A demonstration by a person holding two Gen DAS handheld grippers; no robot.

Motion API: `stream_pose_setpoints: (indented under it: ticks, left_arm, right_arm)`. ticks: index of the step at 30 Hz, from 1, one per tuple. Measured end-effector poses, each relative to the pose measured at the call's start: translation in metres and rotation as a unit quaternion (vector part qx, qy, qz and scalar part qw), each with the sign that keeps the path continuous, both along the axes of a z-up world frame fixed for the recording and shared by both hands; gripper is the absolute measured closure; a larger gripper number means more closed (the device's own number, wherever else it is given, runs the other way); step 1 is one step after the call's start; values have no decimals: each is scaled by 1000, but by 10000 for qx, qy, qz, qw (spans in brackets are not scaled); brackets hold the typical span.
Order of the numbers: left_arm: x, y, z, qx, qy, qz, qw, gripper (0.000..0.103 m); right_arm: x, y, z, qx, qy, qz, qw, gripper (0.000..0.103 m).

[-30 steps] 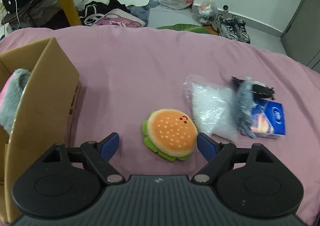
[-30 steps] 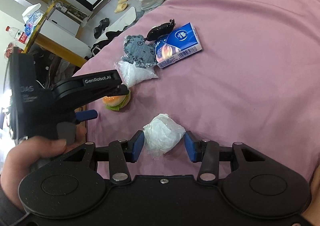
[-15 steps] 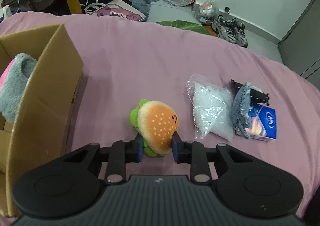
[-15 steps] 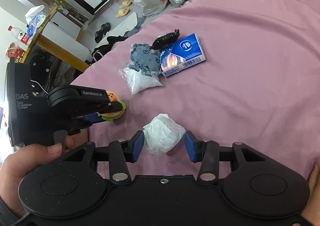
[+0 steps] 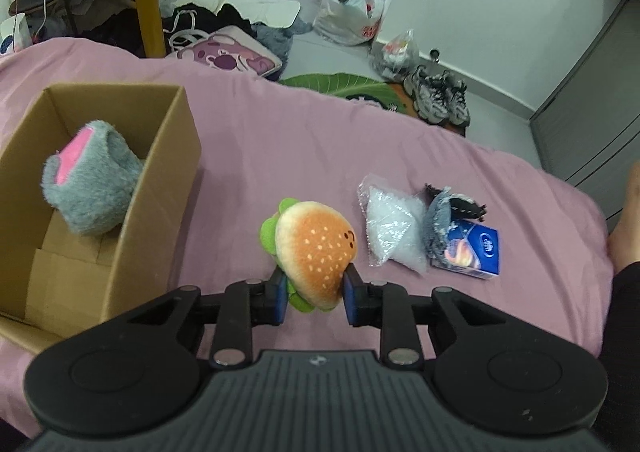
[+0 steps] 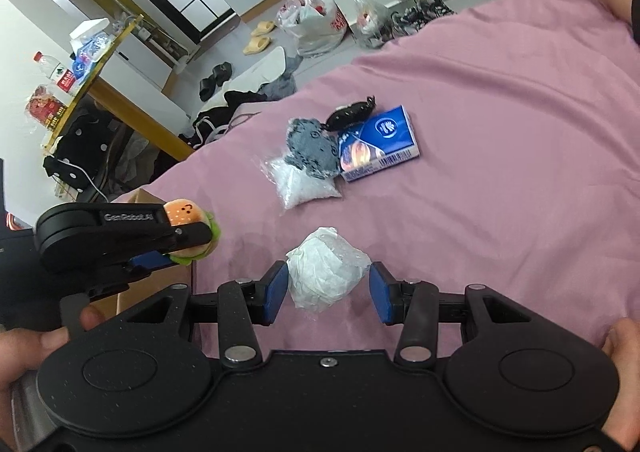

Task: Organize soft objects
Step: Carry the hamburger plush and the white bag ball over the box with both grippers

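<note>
My left gripper [image 5: 314,292] is shut on a plush burger [image 5: 314,252] and holds it in the air above the pink bedsheet [image 5: 304,132], just right of an open cardboard box [image 5: 172,172]. A grey and pink furry slipper [image 5: 92,188] lies in that box. The right wrist view shows the burger [image 6: 188,212] clamped at the left. My right gripper [image 6: 328,292] is shut on a crumpled white wad [image 6: 326,272], its blue pads against the wad's sides.
On the sheet lie a clear bag of white pellets [image 5: 394,228], a grey fabric piece [image 5: 438,220], a black item [image 5: 464,206] and a blue tissue pack [image 5: 476,248]. A person's leg [image 5: 628,220] rests at the right edge. Shoes and bags clutter the floor beyond.
My left gripper went from open around the burger to shut on it, then lifted it and drew back, so the box's inside now shows. The right gripper kept hold of the wad.
</note>
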State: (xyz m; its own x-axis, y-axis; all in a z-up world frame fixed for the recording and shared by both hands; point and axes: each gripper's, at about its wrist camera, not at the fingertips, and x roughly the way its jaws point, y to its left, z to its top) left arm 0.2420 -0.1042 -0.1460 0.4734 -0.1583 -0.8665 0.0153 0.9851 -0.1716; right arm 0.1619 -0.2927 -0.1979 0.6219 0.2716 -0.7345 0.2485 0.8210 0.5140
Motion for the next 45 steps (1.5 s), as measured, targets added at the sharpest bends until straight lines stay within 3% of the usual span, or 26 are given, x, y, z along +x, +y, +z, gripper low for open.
stream_pose_setpoints:
  ticks: [19,34,45]
  left_arm:
    - [-29,40,37,-373,-286,218,9987,77]
    - [-40,98,65,-599,-518,471,9957,77]
    - [-38,143,67,-566,-564,773,9938,77]
  right_arm:
    - [-3,14,24,-228,-330,118,9991,59]
    - [13,61,56,-317,-769,518,9952,59]
    - [26,101,71,-385,-995,857,9906,59]
